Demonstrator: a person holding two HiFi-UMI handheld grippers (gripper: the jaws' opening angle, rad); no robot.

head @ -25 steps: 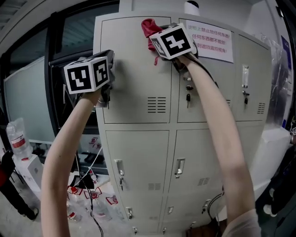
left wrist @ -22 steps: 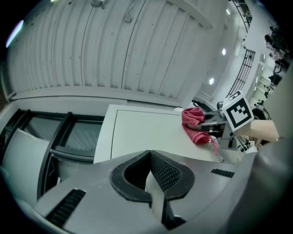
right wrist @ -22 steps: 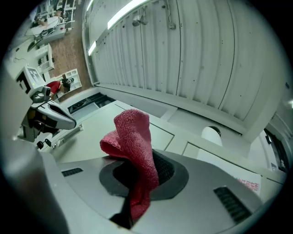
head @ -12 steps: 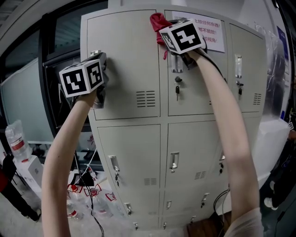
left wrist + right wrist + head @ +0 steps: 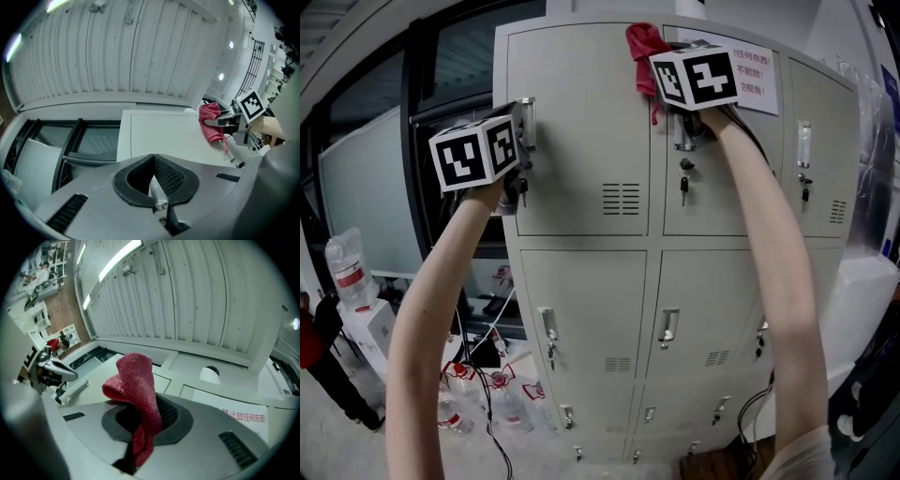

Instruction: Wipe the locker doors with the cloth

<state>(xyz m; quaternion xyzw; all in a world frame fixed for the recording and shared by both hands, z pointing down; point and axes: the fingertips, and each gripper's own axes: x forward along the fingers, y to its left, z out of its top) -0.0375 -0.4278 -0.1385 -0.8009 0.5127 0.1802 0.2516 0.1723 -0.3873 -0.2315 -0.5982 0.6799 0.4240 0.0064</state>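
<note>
Locker doors (image 5: 581, 131), cloth (image 5: 134, 376) clamped in right tool (image 5: 140, 420)

Red crumpled cloth (image 5: 643, 45), pinched between jaws, held against top of closed pale grey locker doors (image 5: 581, 141)

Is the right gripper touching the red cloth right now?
Touching. The right gripper view shows the right gripper with its jaws clamped on the red cloth, which sticks up between them.
</note>
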